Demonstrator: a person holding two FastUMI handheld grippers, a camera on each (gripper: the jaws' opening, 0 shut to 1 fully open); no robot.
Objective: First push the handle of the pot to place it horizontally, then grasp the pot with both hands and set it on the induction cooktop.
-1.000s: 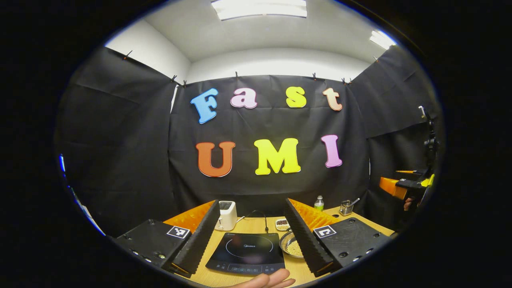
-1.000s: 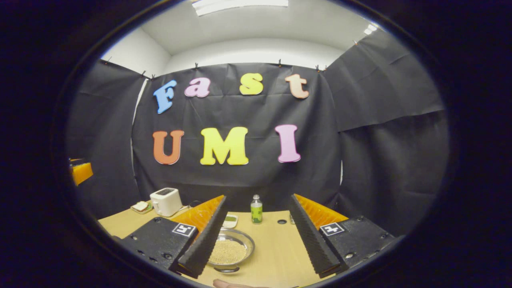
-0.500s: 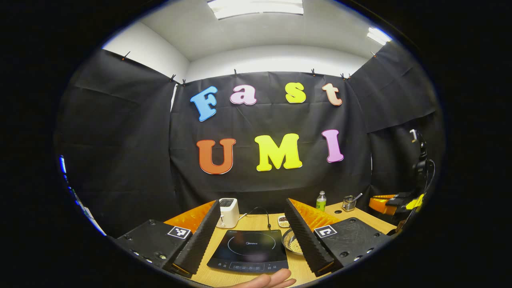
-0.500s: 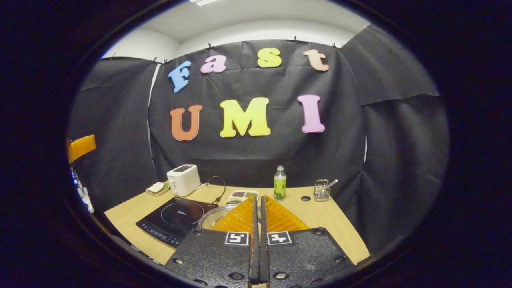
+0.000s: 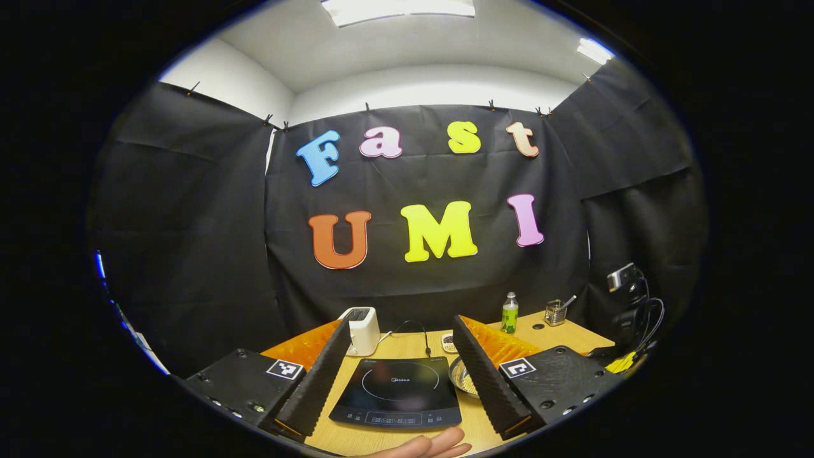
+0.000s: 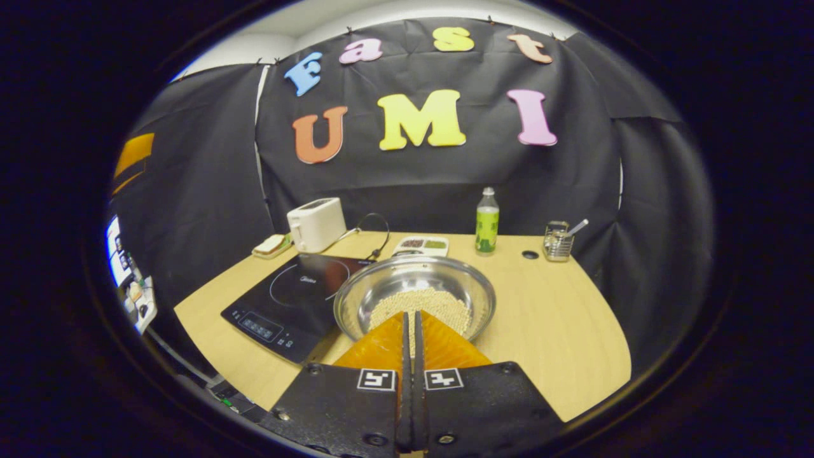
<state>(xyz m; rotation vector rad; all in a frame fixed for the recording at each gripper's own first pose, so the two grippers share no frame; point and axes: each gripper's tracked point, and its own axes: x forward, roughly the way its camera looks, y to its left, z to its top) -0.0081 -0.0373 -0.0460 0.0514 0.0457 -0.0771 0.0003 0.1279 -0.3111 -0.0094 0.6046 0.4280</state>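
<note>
In the right gripper view, the right gripper (image 6: pixel 410 318) has its two fingers pressed together with nothing between them, and their tips sit over the near rim of the pot (image 6: pixel 414 304), a shallow round steel vessel holding a heap of small pale grains. Whether the tips touch the rim cannot be told. No handle can be made out on the pot from here. The pot stands on the wooden table (image 6: pixel 559 331), its left edge just beside the right edge of the black induction cooktop (image 6: pixel 286 299), possibly overlapping it slightly. Behind the cooktop stands a white toaster (image 6: pixel 316 223), with a small plate of bread (image 6: pixel 271 245) to its left, a shallow tray of food (image 6: pixel 420 244) behind the pot, a green bottle (image 6: pixel 487 222) and a wire utensil holder (image 6: pixel 558 240) farther right. In the left gripper view, the left gripper (image 5: pixel 402 372) is spread wide and holds nothing; the cooktop (image 5: pixel 397 391) lies between its fingers, and part of the pot (image 5: pixel 461 376) shows beside the right-hand finger. A hand (image 5: pixel 429 446) shows at the bottom edge.
</note>
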